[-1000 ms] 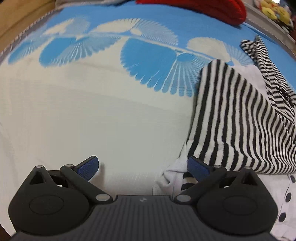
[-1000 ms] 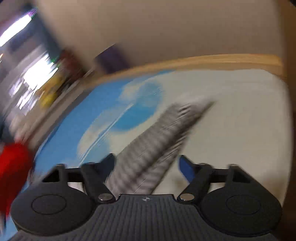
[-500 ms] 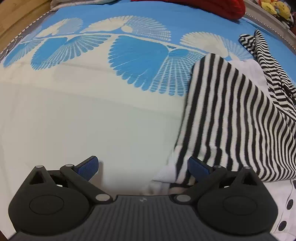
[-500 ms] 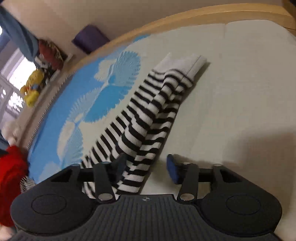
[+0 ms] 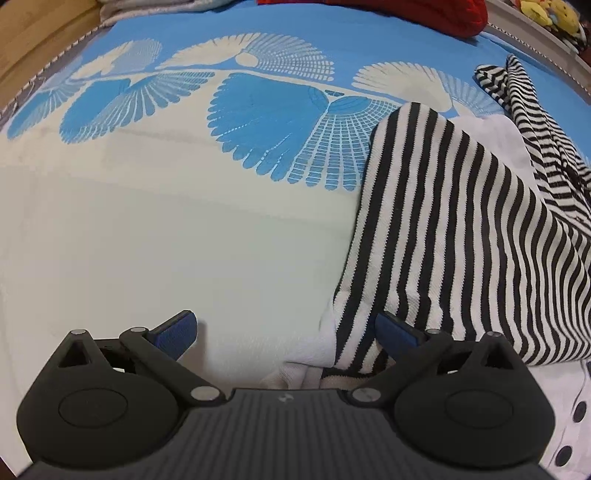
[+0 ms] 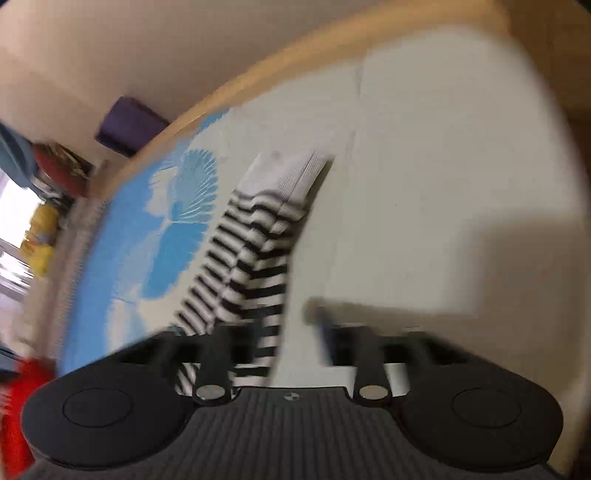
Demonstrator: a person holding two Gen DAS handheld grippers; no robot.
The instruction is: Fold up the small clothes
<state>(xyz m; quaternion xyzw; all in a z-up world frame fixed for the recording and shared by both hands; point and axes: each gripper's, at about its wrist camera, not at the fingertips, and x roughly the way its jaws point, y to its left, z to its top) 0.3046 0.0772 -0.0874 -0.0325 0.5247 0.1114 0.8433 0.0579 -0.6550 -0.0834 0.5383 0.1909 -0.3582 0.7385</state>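
A black-and-white striped garment (image 5: 454, 236) lies on the bed at the right of the left wrist view, over a white piece with dark dots (image 5: 576, 424). My left gripper (image 5: 286, 332) is open, low over the bed, with its right finger at the striped cloth's near corner. In the blurred right wrist view a striped sleeve with a white cuff (image 6: 255, 240) runs away from me. My right gripper (image 6: 275, 325) is open, and the sleeve's near end lies between its fingers.
The bedspread (image 5: 184, 229) is cream with blue fan shapes. A red garment (image 5: 424, 11) lies at the far edge, soft toys (image 5: 554, 14) beyond. A second striped piece (image 5: 535, 118) lies far right. A wooden bed edge (image 6: 295, 62) and a purple object (image 6: 125, 125) show in the right view.
The right wrist view swung sharply and its gripper came down over the sleeve, jaws narrowing somewhat. The left gripper moved slightly closer to the striped cloth, still open.
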